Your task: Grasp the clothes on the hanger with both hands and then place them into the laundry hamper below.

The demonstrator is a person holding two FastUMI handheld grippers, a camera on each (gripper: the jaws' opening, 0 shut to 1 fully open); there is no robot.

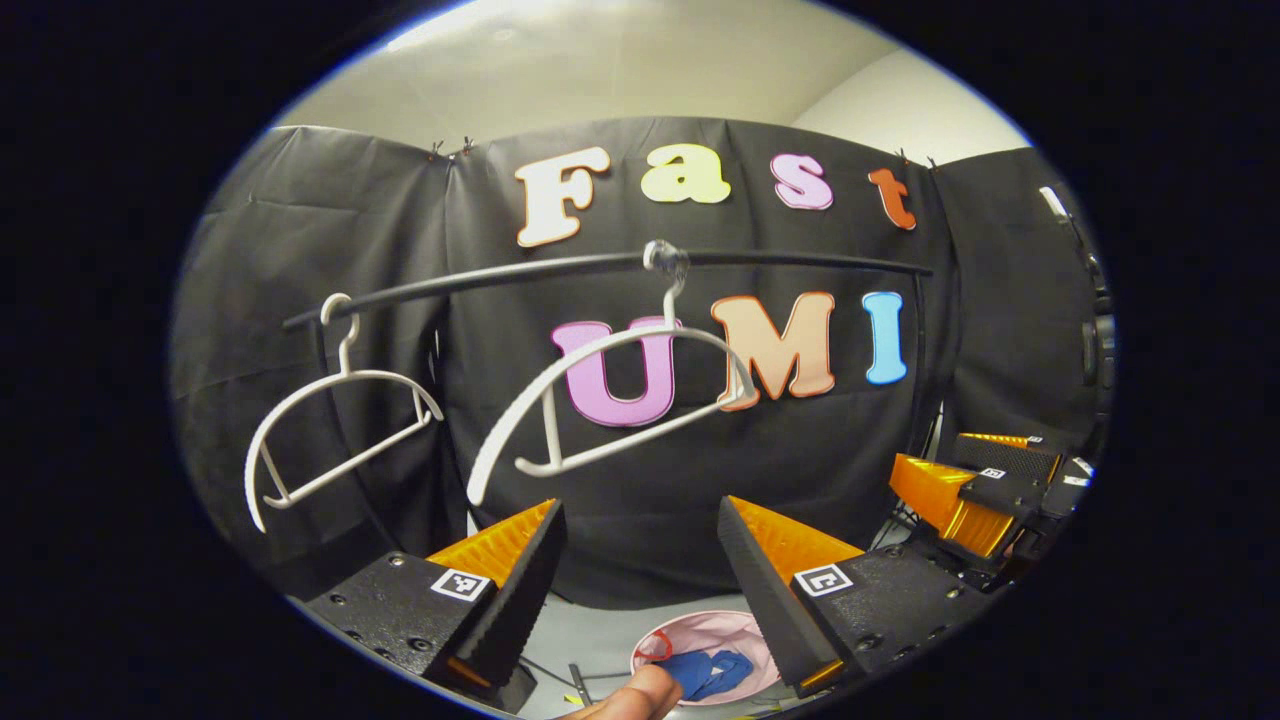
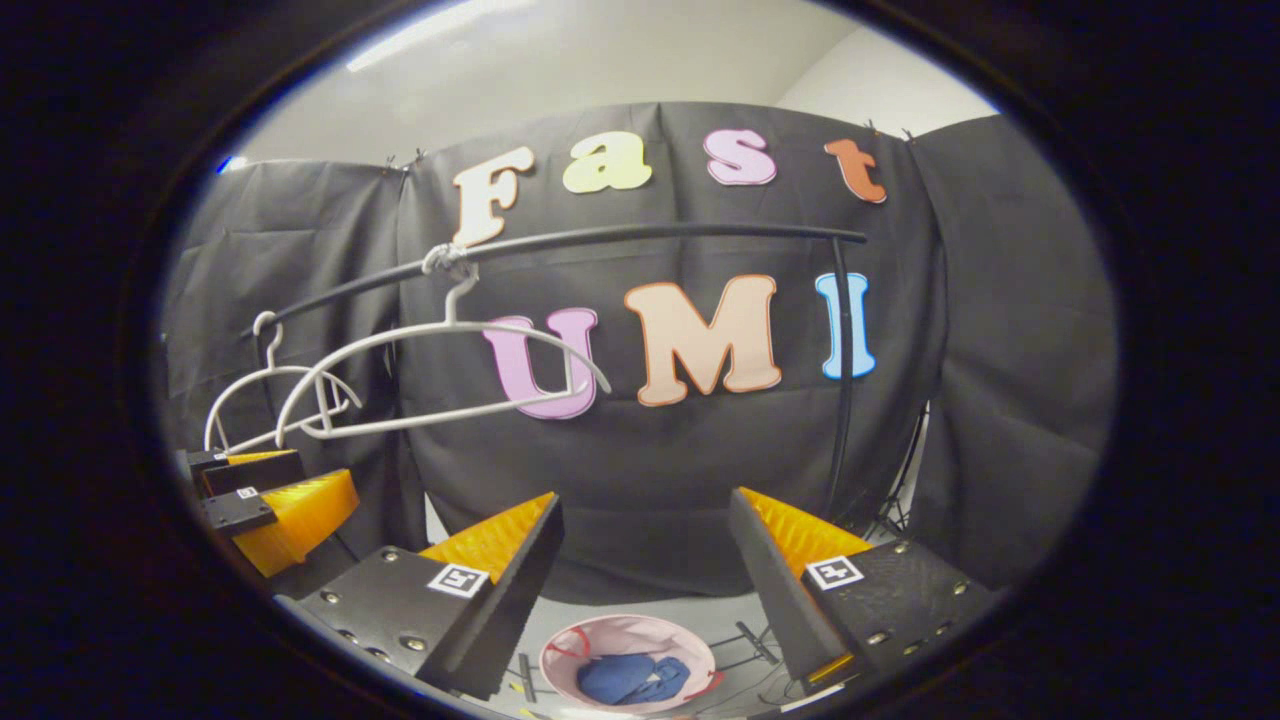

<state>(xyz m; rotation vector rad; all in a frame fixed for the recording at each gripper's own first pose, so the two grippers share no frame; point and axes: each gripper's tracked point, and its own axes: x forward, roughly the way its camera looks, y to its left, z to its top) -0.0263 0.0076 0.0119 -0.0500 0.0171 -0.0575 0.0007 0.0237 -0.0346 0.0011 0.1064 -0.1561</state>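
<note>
Blue garment [image 2: 630, 677] lies in the pink hamper [image 2: 560, 655]; hangers [image 1: 610, 400] hang bare, so both grippers [image 1: 640, 560] [image 2: 645, 560] hover with jaws apart.

A pale floor [image 2: 650, 607] carries a round pink hamper [image 2: 628, 662], which holds a crumpled blue garment [image 2: 632, 677]. Thin dark stand legs [image 2: 748, 640] rest on the floor just beside the hamper. A black rail [image 1: 600, 266] above carries two bare white hangers [image 1: 610, 400].

2 bare hangers [image 2: 440, 380] on rail [image 2: 640, 236], blue clothes [image 2: 630, 677] in hamper [image 2: 560, 655]
</note>
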